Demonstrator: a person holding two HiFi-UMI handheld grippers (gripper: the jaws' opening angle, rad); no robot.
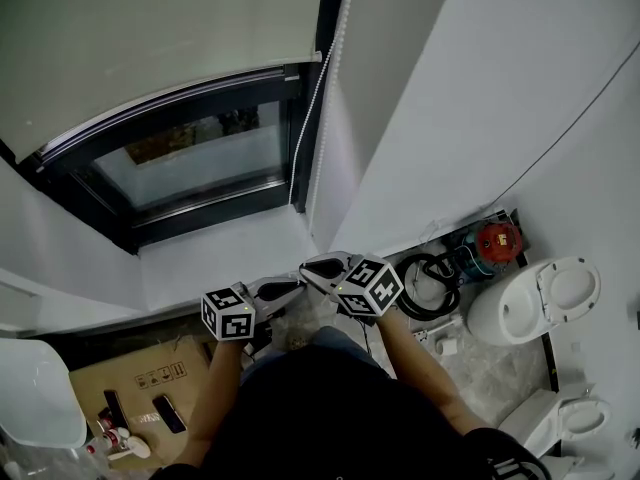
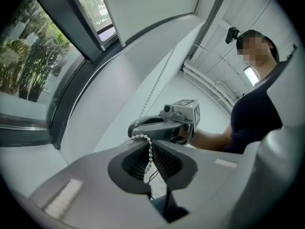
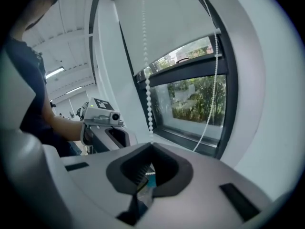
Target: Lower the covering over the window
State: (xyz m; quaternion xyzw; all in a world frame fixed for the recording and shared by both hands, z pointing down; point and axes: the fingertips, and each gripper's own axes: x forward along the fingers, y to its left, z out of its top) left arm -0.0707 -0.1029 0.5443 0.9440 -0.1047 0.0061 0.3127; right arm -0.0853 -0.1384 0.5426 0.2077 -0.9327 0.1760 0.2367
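The roller blind (image 1: 150,38) is drawn over the upper part of the window (image 1: 190,163). Its bottom bar lies across the glass and the lower pane is left uncovered. The bead chain (image 1: 322,88) is hung along the right side of the window frame, next to the white wall.

Both forearms are stretched forward from the person's body, below the sill (image 1: 215,258). The left forearm (image 1: 222,388) and right forearm (image 1: 415,353) are brought close together at the tongs.

The left tongs (image 2: 150,147) are held about level and are clenched on the bead chain. One strand is pinched between the ribbed pads (image 2: 164,159) and looped over their tips.

The right tongs (image 3: 151,144) are tilted downward, just beside the left ones, with the tips almost met in the head view. Their jaws are closed on the same chain, which is seen running straight down from above into them.
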